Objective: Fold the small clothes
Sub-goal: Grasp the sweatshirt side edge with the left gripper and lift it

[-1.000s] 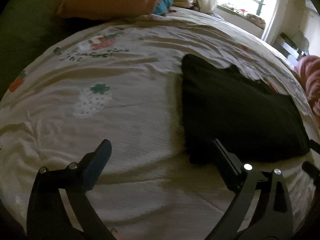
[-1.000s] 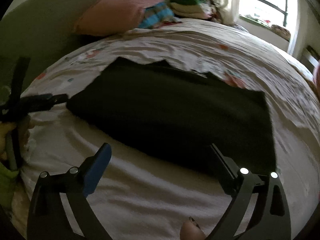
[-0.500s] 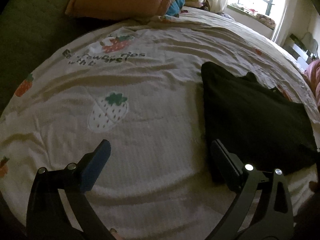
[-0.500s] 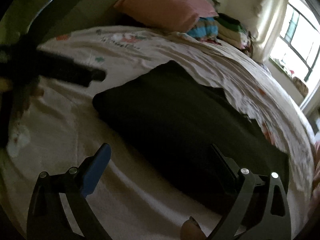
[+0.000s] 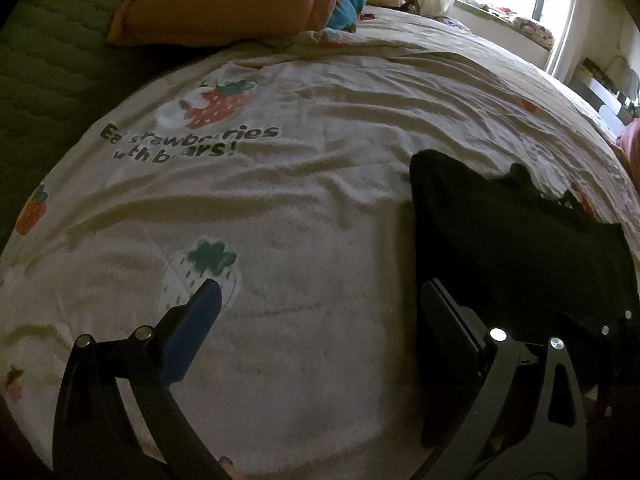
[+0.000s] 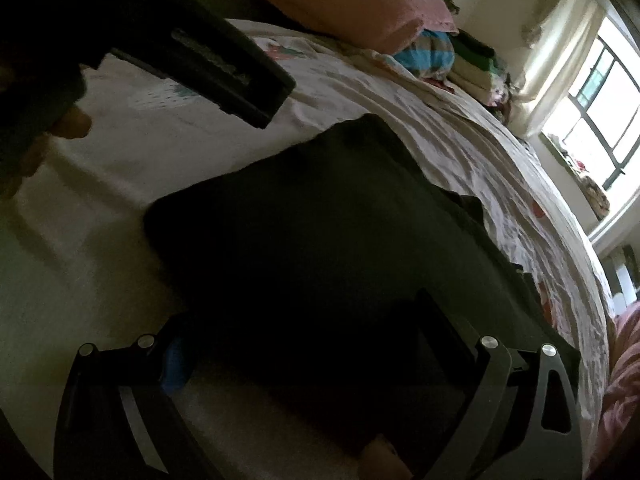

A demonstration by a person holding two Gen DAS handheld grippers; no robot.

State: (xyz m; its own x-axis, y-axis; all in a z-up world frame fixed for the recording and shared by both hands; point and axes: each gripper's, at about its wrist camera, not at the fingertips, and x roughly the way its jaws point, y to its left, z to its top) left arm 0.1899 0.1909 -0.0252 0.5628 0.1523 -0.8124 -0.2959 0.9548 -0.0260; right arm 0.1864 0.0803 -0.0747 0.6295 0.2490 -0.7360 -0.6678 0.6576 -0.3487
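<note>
Beside the strawberry print (image 5: 200,276) on the cream bedsheet (image 5: 300,184), the left gripper (image 5: 316,304) hangs with its fingers spread wide and nothing between them, only sheet below. The black garment (image 5: 516,240) lies flat just to the far side of that print, away from the orange pillow (image 5: 224,0) at the head of the bed, and the left gripper's dark finger sits right at the cloth's near edge.

Over to the right gripper (image 6: 304,332), low over the garment (image 6: 320,232), fingers apart, and the dark fabric fills the gap between them. Whether the tips are touching the cloth is too murky to call. The blue pad (image 6: 174,364) barely shows at the fabric's border.

Orientation now: the garment reads as a longish folded slab, one short end close to the strawberry print, its long axis running away from the print toward the window (image 6: 592,92) side of the bed. The edge farther from the grippers looks notched, perhaps a neckline or a sleeve.

Risks, as I judge them: black cloth in dim light hides its layers, so a pinch here could take only the top ply, or drag the sheet up too. With the left gripper off the fabric, a one-sided lift would likely skew the fold. The soft, rumpled bedding could also let the garment slide.
</note>
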